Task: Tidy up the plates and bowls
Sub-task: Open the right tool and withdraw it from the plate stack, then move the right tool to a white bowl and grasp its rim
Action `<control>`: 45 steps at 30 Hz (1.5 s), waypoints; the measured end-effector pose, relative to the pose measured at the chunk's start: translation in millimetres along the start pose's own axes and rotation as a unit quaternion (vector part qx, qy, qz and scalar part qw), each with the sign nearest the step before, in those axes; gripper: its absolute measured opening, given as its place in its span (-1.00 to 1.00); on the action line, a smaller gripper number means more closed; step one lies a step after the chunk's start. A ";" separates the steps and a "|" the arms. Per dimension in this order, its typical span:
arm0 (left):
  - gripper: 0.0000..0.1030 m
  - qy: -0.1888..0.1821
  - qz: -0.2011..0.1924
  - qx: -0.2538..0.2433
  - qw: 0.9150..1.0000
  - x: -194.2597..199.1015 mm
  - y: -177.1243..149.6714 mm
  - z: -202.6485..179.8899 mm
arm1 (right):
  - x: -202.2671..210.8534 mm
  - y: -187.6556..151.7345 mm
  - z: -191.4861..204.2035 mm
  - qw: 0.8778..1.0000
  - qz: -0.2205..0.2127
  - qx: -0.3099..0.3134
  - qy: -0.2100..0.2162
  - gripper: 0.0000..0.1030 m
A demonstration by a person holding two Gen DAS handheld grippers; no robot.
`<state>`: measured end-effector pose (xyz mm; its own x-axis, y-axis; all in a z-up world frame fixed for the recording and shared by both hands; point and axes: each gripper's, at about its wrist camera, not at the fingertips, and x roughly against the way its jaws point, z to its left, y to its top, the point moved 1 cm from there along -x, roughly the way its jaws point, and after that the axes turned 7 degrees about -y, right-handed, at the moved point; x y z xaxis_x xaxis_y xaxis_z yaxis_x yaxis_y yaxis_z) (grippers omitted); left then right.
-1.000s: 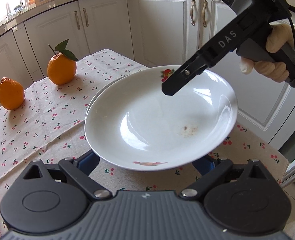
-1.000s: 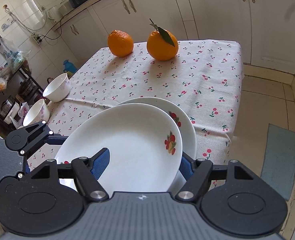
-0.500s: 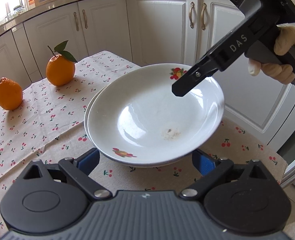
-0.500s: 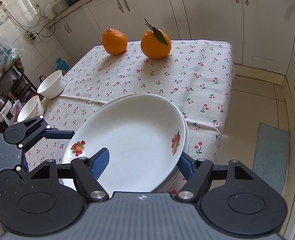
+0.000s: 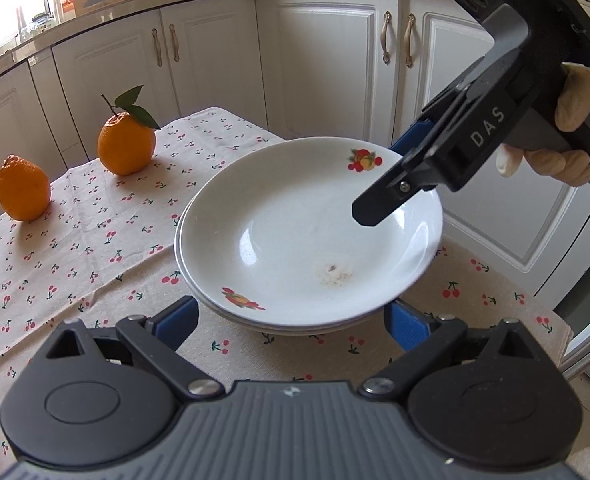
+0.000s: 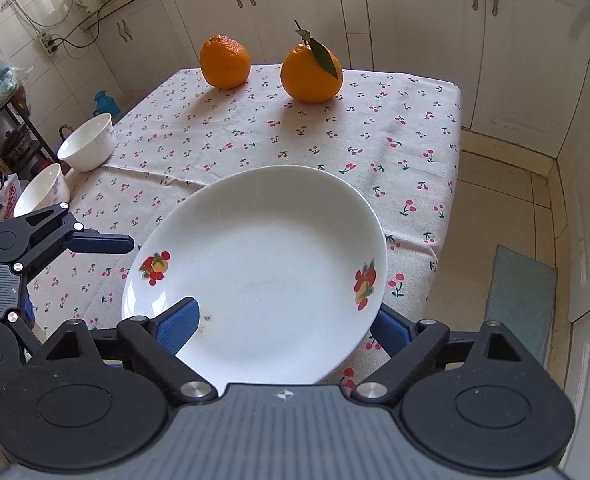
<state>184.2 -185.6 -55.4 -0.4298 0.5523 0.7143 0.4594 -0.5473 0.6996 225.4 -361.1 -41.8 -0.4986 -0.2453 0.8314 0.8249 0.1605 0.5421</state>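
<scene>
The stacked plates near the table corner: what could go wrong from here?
1. The top plate lies on the lower plate near the tablecloth corner; a careless pull by the right gripper, whose open fingers straddle the rim, could drag the stack off.
2. The open left gripper is close to the near rim and could bump it.

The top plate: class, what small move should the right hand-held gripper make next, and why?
Probably draw the right hand-held gripper straight back. The top plate already sits nested on the lower plate on the tablecloth, and the gripper's blue pads stand wide apart either side of the plate's near rim, apparently gripping nothing.
</scene>
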 end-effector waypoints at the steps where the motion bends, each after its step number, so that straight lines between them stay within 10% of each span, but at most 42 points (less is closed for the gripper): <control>1: 0.92 0.001 0.000 -0.001 1.000 0.5 -0.4 0.0 | -1.3 -0.8 1.3 1.000 0.004 0.003 -0.005 0.83; 34: 0.93 0.093 -0.089 0.069 0.989 114.6 -63.2 36.2 | 28.0 -28.2 151.9 0.980 -0.163 0.038 -0.105 1.00; 45: 0.94 0.151 -0.104 0.094 0.978 183.0 -116.8 59.1 | 12.5 -14.5 234.1 0.980 -0.180 0.084 -0.032 1.00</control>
<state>97.8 16.6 -7.4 -0.7271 0.4122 0.5491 0.4603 -0.3007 0.8353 144.8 -142.6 -10.6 -0.7691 -0.2559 0.5857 0.5395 0.2315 0.8096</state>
